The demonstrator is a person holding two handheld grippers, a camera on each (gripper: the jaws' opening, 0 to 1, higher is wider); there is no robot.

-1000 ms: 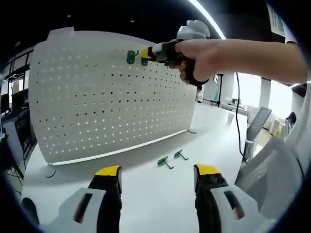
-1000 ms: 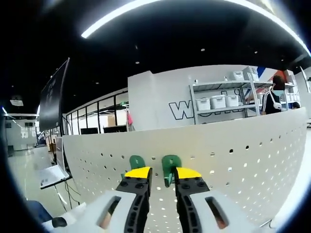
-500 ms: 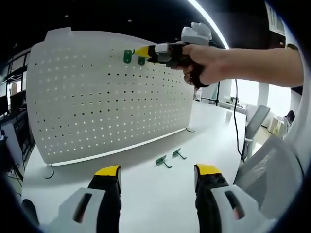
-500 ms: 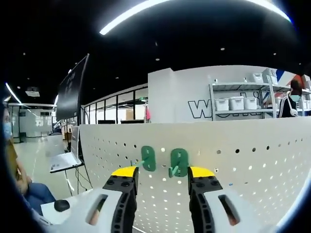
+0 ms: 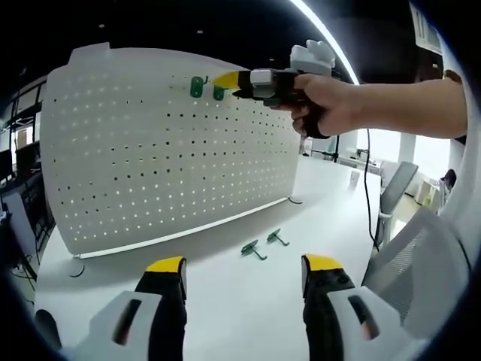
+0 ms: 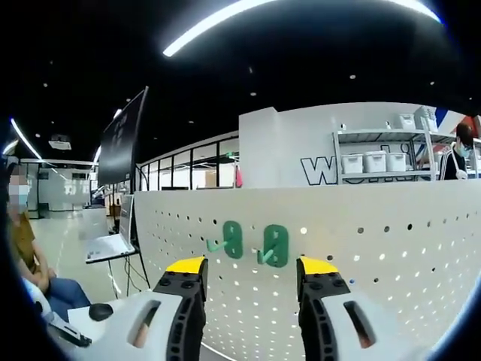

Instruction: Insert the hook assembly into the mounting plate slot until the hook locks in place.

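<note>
A white perforated mounting plate (image 5: 165, 143) stands upright on the white table (image 5: 240, 301). Two green hooks (image 5: 198, 86) (image 5: 219, 92) hang side by side near its top edge. In the right gripper view the same two hooks (image 6: 232, 240) (image 6: 275, 245) sit just beyond my open right gripper (image 6: 251, 265), whose jaws hold nothing. Seen from the left gripper view, a person's hand holds the right gripper (image 5: 234, 81) a little to the right of the hooks. Two more green hooks (image 5: 252, 249) (image 5: 277, 238) lie on the table. My left gripper (image 5: 242, 265) is open and low over the table.
An office chair (image 5: 421, 256) stands at the right by the table edge, and a cable (image 5: 370, 203) hangs there. Behind the plate are shelves with white bins (image 6: 368, 162), a dark screen (image 6: 120, 143), and a seated person (image 6: 26, 248) at far left.
The right gripper opened wider and backed away from the plate, leaving the second green hook hanging beside the first. The left gripper has stayed put.
</note>
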